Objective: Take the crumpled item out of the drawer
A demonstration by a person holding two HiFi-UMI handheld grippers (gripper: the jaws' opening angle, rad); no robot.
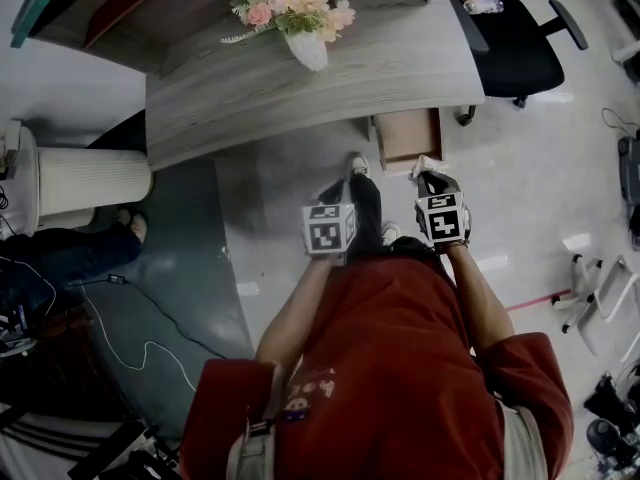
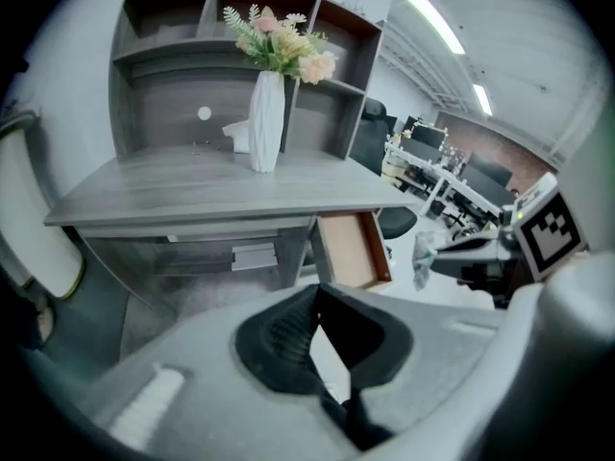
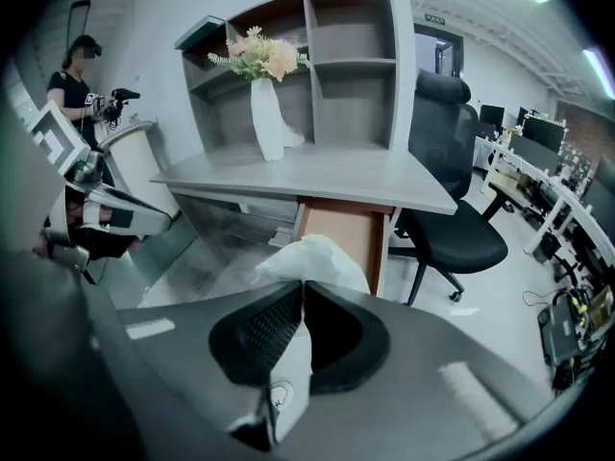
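Observation:
The wooden drawer (image 1: 405,136) stands pulled out under the grey desk (image 1: 300,88); its bare bottom shows in the left gripper view (image 2: 351,248). My right gripper (image 3: 303,291) is shut on a crumpled white item (image 3: 312,262), which bulges out past the jaw tips. In the head view the item (image 1: 428,168) hangs in front of the drawer, clear of it, above the floor. From the left gripper view it shows at the right gripper's tips (image 2: 423,257). My left gripper (image 2: 317,296) hovers to the left of the drawer, its pads meeting with nothing between them.
A white vase of flowers (image 1: 305,28) stands on the desk below a shelf unit (image 3: 336,56). A black office chair (image 1: 515,43) sits right of the drawer. A white ribbed cylinder (image 1: 85,183) stands at the left. Another person (image 3: 82,84) stands beyond it.

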